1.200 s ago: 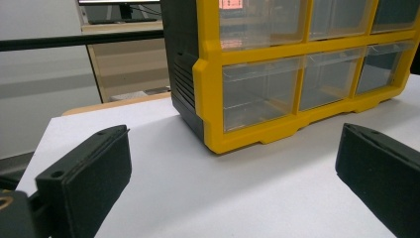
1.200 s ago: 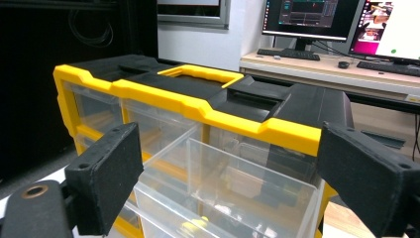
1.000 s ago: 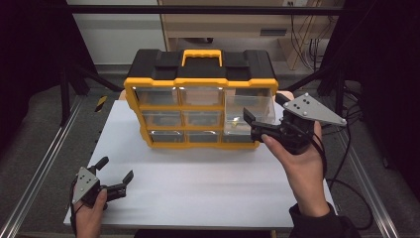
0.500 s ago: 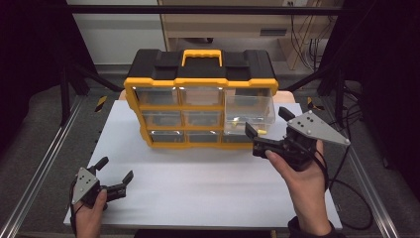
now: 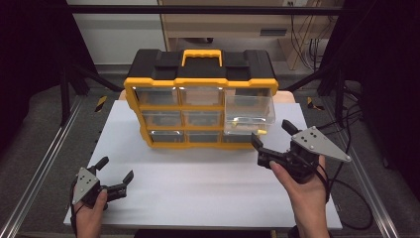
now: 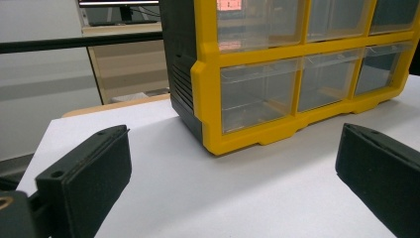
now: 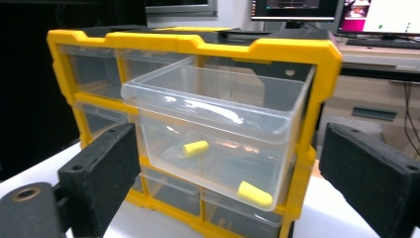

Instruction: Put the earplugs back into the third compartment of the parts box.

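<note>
1. A lab or recording workspace is indicated, not a home.
2. A white bench (image 5: 208, 193) is framed by metal rails (image 5: 44, 163) and black struts (image 5: 67, 84).
3. Lit computer monitors (image 7: 381, 15) are seen on a desk behind, in the right gripper view.
4. Bundled cables (image 5: 309, 44) are hung by a wooden cabinet (image 5: 233, 22).
5. Yellow-and-black hazard tape (image 5: 101, 103) is stuck to the grey floor (image 5: 29, 124).

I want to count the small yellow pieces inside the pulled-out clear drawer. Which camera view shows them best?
The right gripper view: the open drawer is close, and two yellow pieces show through its clear front. In the high view the drawer is small and its yellow contents are only streaks. The left gripper view has the organizer's closed drawers.
</note>
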Tool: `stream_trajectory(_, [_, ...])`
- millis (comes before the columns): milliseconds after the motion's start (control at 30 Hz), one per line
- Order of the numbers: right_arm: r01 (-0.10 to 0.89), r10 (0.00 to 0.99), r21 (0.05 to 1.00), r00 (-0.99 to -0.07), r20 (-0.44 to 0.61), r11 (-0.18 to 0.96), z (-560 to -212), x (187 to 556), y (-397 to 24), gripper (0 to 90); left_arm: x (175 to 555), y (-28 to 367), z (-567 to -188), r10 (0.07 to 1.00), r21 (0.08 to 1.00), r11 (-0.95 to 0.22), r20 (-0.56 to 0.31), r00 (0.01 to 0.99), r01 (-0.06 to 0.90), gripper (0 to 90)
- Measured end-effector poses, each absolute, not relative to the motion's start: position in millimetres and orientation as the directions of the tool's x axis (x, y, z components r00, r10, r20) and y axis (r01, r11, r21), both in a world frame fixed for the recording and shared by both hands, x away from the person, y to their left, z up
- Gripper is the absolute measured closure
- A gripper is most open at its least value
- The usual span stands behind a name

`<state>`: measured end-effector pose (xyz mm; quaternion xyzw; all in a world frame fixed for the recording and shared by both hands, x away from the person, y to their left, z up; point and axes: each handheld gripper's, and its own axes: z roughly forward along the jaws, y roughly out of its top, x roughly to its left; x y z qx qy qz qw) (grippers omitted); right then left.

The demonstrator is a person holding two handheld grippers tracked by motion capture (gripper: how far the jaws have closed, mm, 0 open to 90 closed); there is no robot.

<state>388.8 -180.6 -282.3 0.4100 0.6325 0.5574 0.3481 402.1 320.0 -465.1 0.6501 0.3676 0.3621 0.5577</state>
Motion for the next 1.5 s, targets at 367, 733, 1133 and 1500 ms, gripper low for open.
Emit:
stream_trajectory(367, [0.152,0.917,0.987,-0.398,0.013,0.053,-295,388,-184,25.5,403,321,-465,0.882,0.992,-0.101,0.055,0.468,0.073,0.4])
stream_trajectory(733, [0.190,0.915,0.980,-0.403,0.020,0.062,-307,388,-182,47.5,402,321,-465,0.882,0.992,-0.102,0.056,0.468,0.073,0.4])
stream_trajectory(1133, [0.151,0.894,0.985,-0.449,-0.010,0.087,-313,388,-175,80.3,403,321,-465,0.882,0.992,-0.102,0.056,0.469,0.073,0.5])
stream_trajectory(1500, [0.125,0.877,0.989,-0.480,-0.004,0.073,-320,391,-167,90.0,403,321,-465,0.882,0.992,-0.101,0.055,0.467,0.074,0.5])
